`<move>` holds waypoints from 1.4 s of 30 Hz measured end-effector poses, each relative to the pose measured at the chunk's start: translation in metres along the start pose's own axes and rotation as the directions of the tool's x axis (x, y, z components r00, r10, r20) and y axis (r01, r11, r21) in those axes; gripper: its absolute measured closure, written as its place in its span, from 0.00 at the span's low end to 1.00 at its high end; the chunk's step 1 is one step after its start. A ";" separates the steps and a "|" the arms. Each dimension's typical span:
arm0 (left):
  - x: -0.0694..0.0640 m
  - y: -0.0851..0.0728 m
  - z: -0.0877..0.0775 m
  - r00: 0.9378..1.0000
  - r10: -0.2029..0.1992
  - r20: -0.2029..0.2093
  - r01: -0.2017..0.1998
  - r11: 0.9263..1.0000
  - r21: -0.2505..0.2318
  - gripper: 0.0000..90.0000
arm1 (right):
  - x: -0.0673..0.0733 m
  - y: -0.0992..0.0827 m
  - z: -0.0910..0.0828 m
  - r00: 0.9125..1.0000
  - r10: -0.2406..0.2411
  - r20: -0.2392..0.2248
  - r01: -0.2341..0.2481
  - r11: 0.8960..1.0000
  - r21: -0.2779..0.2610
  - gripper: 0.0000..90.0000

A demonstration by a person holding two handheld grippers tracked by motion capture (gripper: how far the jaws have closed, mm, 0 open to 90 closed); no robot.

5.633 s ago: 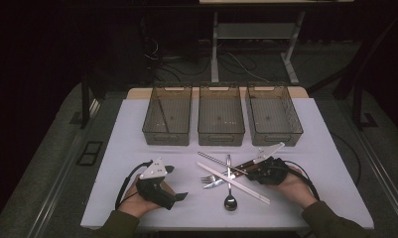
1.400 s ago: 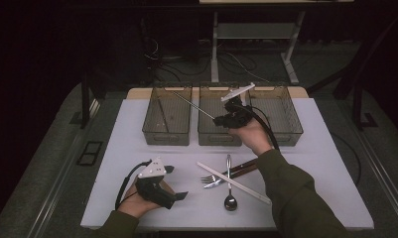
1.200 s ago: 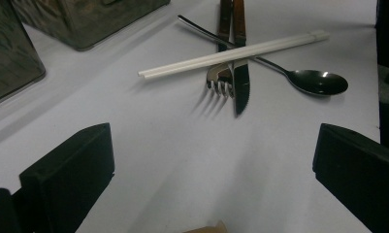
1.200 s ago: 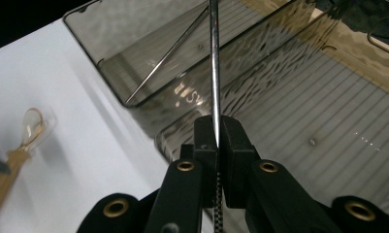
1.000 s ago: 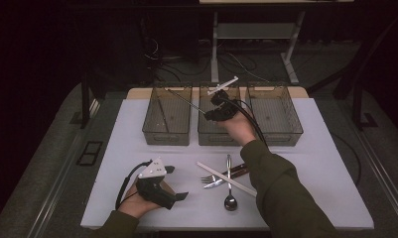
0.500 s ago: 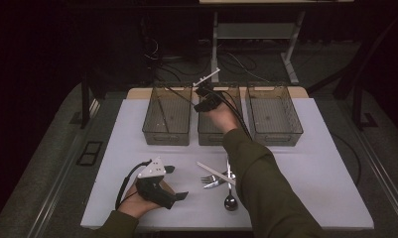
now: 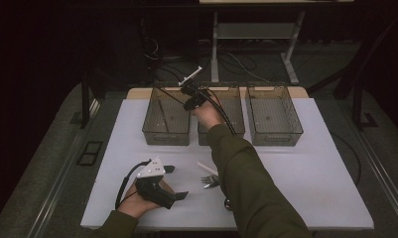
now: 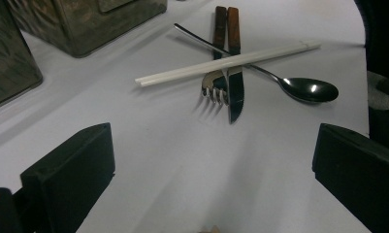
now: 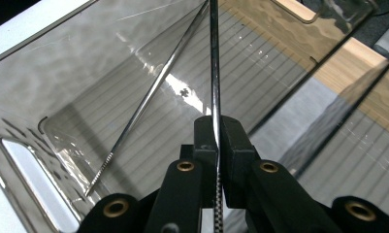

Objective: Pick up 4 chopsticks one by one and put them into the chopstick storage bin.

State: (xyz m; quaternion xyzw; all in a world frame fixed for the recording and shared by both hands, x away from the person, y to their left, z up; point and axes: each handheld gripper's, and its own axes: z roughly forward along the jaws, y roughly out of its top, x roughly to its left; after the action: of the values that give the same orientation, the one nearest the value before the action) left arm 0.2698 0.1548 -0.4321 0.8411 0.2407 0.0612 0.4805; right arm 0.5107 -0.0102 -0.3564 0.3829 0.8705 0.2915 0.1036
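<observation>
The right gripper's (image 9: 216, 145) jaws are clenched on a thin metal chopstick (image 9: 214, 73), which runs straight up out of the pads and away from the camera in the right gripper view. A second metal chopstick (image 9: 143, 109) lies aslant inside the left bin (image 7: 166, 116), one end low near a corner, the other leaning up against the far wall. From the high view, the right gripper (image 7: 189, 96) is held over the gap between the left bin and the middle bin (image 7: 236, 121), and its chopstick (image 7: 166, 94) reaches out over the left bin; whether the tip touches the bin's inside is hard to make out in the dim picture. The right bin (image 7: 273, 114) stands just beside the middle one, on the side away from the left bin.

The left gripper's (image 7: 174, 183) jaws are released, standing wide apart with nothing between them, and it rests on the white table (image 7: 310, 168), well in front of the left bin. In the left gripper view, a fork (image 8: 216, 87) and a knife (image 8: 235, 92) lie side by side on the table in front of the left bin, a spoon (image 8: 308, 90) lies at a slant beneath them, and a pair of white chopsticks (image 8: 226, 63) rests across all three.
</observation>
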 end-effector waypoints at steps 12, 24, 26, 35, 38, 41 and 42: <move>0.000 0.000 0.000 1.000 0.000 0.003 0.000 1.000 -0.003 0.00 | 0.007 0.006 0.009 1.000 0.014 0.006 -0.014 1.000 -0.002 0.91; 0.000 0.000 0.000 1.000 0.002 0.000 -0.002 1.000 0.002 0.00 | 0.006 0.003 -0.010 0.999 0.012 -0.036 -0.015 0.996 -0.086 0.68; -0.001 0.000 0.000 1.000 0.003 -0.001 -0.003 1.000 0.003 0.00 | 0.005 0.000 -0.013 0.999 0.006 -0.047 -0.011 0.995 -0.099 0.65; -0.001 0.000 0.000 1.000 0.004 -0.003 -0.004 1.000 0.005 0.00 | -0.002 -0.021 -0.030 0.993 -0.032 -0.112 0.017 0.991 -0.136 0.47; -0.001 0.000 0.001 1.000 0.007 -0.005 -0.007 1.000 0.011 0.00 | -0.003 -0.029 -0.036 0.991 -0.048 -0.122 0.031 0.990 -0.140 0.44; -0.001 0.000 0.001 1.000 0.007 -0.007 -0.007 1.000 0.014 0.00 | -0.006 -0.039 -0.044 0.990 -0.049 -0.135 0.028 0.987 -0.156 0.40; -0.001 0.000 0.001 1.000 0.005 -0.006 -0.005 1.000 0.013 0.00 | -0.008 -0.042 -0.046 0.988 -0.053 -0.147 0.030 0.987 -0.156 0.39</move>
State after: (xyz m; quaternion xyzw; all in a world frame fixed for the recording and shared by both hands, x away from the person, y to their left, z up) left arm 0.2691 0.1533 -0.4326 0.8447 0.2403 0.0637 0.4741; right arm 0.4720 -0.0577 -0.3439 0.3324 0.8587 0.3833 0.0727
